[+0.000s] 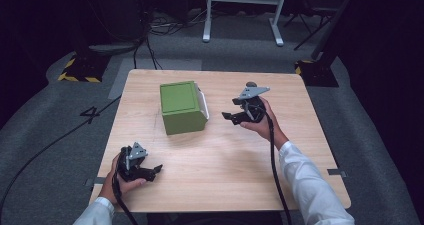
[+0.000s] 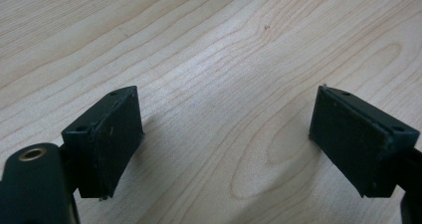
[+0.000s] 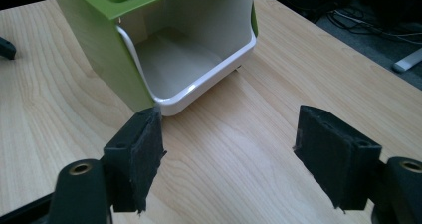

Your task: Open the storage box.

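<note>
**Right gripper lined up on the green bin, nothing grabbed yet**

The right gripper [image 1: 235,116] is held just beside the green bin [image 1: 182,107], jaws spread wide and empty, pointed at the bin's white open front [image 3: 199,59]. In the right gripper view the white lip [image 3: 209,87] is seen just past the pads [image 3: 144,159], near but not touched. The bin itself is parked on the wooden table [image 1: 225,160], a bit left of centre toward the far edge, green lid panel on top, opening turned toward the right gripper. Inside, nothing can be made out, just bare white wall and floor.

The left gripper [image 1: 152,171] is kept well apart from the bin, low near the table's front-left corner, jaws also released with only wood grain seen between them in the left gripper view.

As for progress: looks like very early days. An approach is set up, no contact made, so basically everything with the bin is left to be done.
</note>
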`<state>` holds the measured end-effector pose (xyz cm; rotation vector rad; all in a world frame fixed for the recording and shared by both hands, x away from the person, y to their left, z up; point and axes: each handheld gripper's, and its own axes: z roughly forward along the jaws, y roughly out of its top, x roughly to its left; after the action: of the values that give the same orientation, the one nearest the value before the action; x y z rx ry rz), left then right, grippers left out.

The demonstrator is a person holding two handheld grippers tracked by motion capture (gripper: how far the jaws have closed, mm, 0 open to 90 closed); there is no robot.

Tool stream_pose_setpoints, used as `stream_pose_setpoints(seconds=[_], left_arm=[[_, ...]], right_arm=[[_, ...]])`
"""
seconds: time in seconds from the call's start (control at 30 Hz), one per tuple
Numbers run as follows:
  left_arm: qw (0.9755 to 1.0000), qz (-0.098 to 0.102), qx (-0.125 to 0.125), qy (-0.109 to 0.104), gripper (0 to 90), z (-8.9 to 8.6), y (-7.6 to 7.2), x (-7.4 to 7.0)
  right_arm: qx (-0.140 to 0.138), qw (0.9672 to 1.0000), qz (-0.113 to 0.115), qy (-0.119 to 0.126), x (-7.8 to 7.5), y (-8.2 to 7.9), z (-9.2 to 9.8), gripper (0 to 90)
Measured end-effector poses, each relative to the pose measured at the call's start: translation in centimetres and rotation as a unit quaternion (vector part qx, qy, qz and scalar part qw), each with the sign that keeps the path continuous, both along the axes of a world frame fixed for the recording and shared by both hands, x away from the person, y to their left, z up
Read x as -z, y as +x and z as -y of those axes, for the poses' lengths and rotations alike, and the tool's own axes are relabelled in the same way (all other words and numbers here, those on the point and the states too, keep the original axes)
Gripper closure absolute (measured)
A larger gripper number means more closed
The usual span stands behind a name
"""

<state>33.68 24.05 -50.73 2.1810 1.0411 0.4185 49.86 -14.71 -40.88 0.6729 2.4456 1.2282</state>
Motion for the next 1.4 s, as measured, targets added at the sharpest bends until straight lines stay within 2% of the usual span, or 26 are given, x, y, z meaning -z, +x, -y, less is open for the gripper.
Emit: stream_pose_setpoints(seconds=[0.07, 0.1, 0.23, 0.43, 0.47, 0.73, 0.87, 0.93, 1.03, 1.2, 1.4], left_arm=[[1.0, 0.0, 0.0, 0.0, 13.5, 0.0, 0.0, 0.0], [1.0, 0.0, 0.001, 0.0, 13.5, 0.0, 0.0, 0.0], [1.0, 0.0, 0.001, 0.0, 13.5, 0.0, 0.0, 0.0], [1.0, 0.0, 0.001, -0.001, 13.5, 0.0, 0.0, 0.0], [1.0, 0.0, 0.001, -0.001, 13.5, 0.0, 0.0, 0.0], [1.0, 0.0, 0.001, 0.0, 13.5, 0.0, 0.0, 0.0], [1.0, 0.0, 0.001, 0.0, 13.5, 0.0, 0.0, 0.0], [1.0, 0.0, 0.001, 0.0, 13.5, 0.0, 0.0, 0.0], [1.0, 0.0, 0.001, 0.0, 13.5, 0.0, 0.0, 0.0], [1.0, 0.0, 0.001, 0.0, 13.6, 0.0, 0.0, 0.0], [1.0, 0.0, 0.001, 0.0, 13.5, 0.0, 0.0, 0.0]], right_arm=[[0.003, 1.0, -0.002, -0.001, 0.1, 0.3, -0.3, 27.1], [-0.001, 1.0, -0.007, 0.0, 0.4, 0.8, -1.2, 27.1], [-0.003, 0.9999, -0.002, -0.012, 0.6, 1.2, -2.4, 27.1], [-0.007, 0.9998, -0.012, -0.012, 1.3, 2.3, -4.7, 28.0], [-0.009, 0.9997, -0.02, -0.01, 1.8, 2.7, -5.1, 28.3], [-0.001, 0.999, -0.038, -0.022, 3.3, 3.8, -6.5, 29.2], [0.001, 0.9986, -0.044, -0.029, 3.9, 4.0, -6.8, 29.9], [0.005, 0.9984, -0.053, -0.017, 4.4, 4.4, -6.8, 30.0], [0.008, 0.9981, -0.06, -0.012, 4.5, 4.5, -6.7, 30.3], [0.003, 0.9981, -0.055, -0.028, 4.3, 4.5, -6.6, 36.7], [0.014, 0.9969, -0.069, -0.036, 4.9, 4.7, -5.4, 42.0]])
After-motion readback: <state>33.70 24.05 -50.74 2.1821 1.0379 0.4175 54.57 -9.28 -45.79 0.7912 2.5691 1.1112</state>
